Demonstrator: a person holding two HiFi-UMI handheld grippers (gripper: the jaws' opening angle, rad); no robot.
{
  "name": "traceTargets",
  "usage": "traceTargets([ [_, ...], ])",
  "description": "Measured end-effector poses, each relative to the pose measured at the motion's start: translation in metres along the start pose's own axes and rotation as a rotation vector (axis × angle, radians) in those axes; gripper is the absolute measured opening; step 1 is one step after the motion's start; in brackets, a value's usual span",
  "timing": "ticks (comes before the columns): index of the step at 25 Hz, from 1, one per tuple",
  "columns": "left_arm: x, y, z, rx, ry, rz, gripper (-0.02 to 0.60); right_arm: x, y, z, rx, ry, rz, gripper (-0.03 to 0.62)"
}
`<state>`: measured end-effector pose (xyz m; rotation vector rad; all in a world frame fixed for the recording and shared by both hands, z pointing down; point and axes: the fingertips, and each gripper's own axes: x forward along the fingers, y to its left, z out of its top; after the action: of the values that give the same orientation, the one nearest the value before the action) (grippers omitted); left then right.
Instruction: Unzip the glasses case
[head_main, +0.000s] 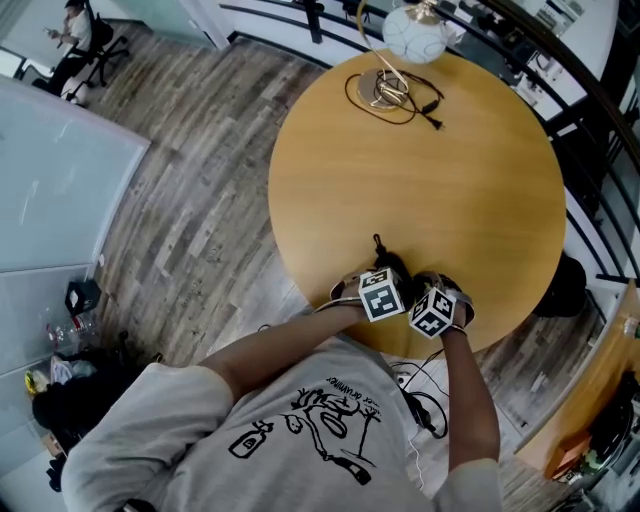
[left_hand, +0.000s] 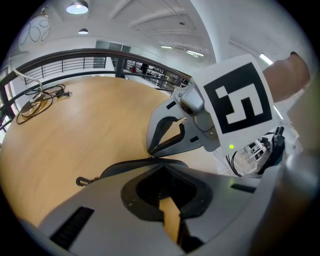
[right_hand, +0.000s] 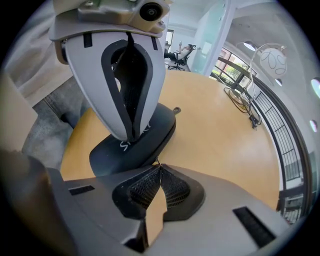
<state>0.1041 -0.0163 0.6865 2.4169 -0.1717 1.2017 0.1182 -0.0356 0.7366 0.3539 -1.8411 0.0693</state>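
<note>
A black glasses case (head_main: 392, 266) lies near the front edge of the round wooden table (head_main: 420, 170). Its small strap loop (left_hand: 82, 181) points out toward the table's middle. My left gripper (left_hand: 162, 168) is shut on the case's rim (left_hand: 125, 169); the right gripper view shows that same gripper (right_hand: 132, 137) clamped down on the dark shell (right_hand: 155, 132). My right gripper (right_hand: 159, 166) is shut, with a tiny metal zipper pull (right_hand: 157, 161) pinched at its tips against the case's side. From above, both grippers (head_main: 392, 282) (head_main: 420, 292) crowd together over the case and hide most of it.
A white globe lamp (head_main: 415, 35) and its coiled black cable (head_main: 395, 95) stand at the table's far side. Bare tabletop (right_hand: 215, 120) stretches between them and the case. A dark railing (left_hand: 75, 57) runs behind the table. Bags and clutter (head_main: 70, 370) lie on the floor at left.
</note>
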Motion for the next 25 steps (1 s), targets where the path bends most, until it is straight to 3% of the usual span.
traceTargets([
  [25, 0.0, 0.0, 0.002, -0.071, -0.073, -0.04, 0.006, 0.019, -0.036, 0.051, -0.12, -0.016, 0.043, 0.022],
])
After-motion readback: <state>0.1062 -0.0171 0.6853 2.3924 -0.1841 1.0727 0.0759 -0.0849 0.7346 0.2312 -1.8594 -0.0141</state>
